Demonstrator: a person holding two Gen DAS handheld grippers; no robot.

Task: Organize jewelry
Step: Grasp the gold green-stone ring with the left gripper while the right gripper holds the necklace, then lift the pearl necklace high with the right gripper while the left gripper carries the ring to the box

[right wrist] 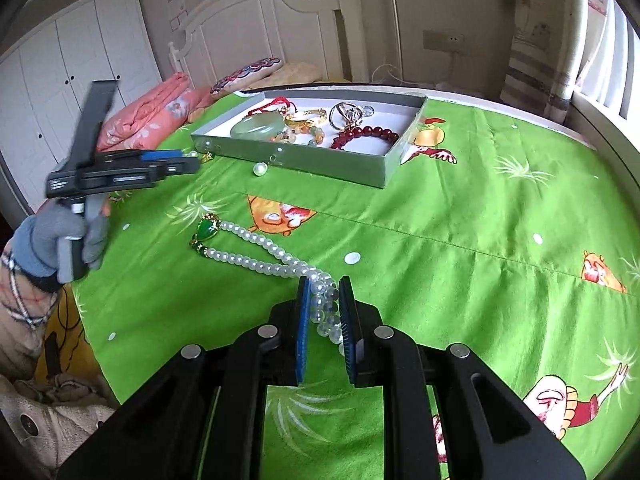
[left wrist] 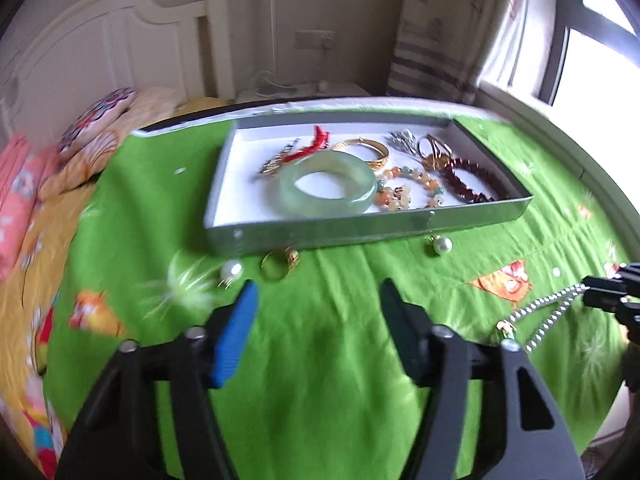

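A grey jewelry tray (left wrist: pixel 360 230) (right wrist: pixel 320 162) lies on the green bedsheet and holds a jade bangle (left wrist: pixel 328 188), a gold bangle (left wrist: pixel 366 152), a bead bracelet (left wrist: pixel 416 188) and a dark red bracelet (right wrist: pixel 366 136). In front of it lie a gold ring (left wrist: pixel 280 264) and two pearl earrings (left wrist: pixel 231 271) (left wrist: pixel 441 245). My left gripper (left wrist: pixel 316 300) is open and empty, short of the ring. My right gripper (right wrist: pixel 323 292) is shut on a pearl necklace (right wrist: pixel 260 254) with a green pendant (right wrist: pixel 206 230); the necklace trails over the sheet.
The green sheet (right wrist: pixel 440 240) covers a bed with pillows (right wrist: pixel 152 120) and a white headboard (right wrist: pixel 260 20) behind. A window and curtain (left wrist: pixel 440 40) are at the right. The left gripper (right wrist: pixel 120 172) shows in the right wrist view, held by a gloved hand.
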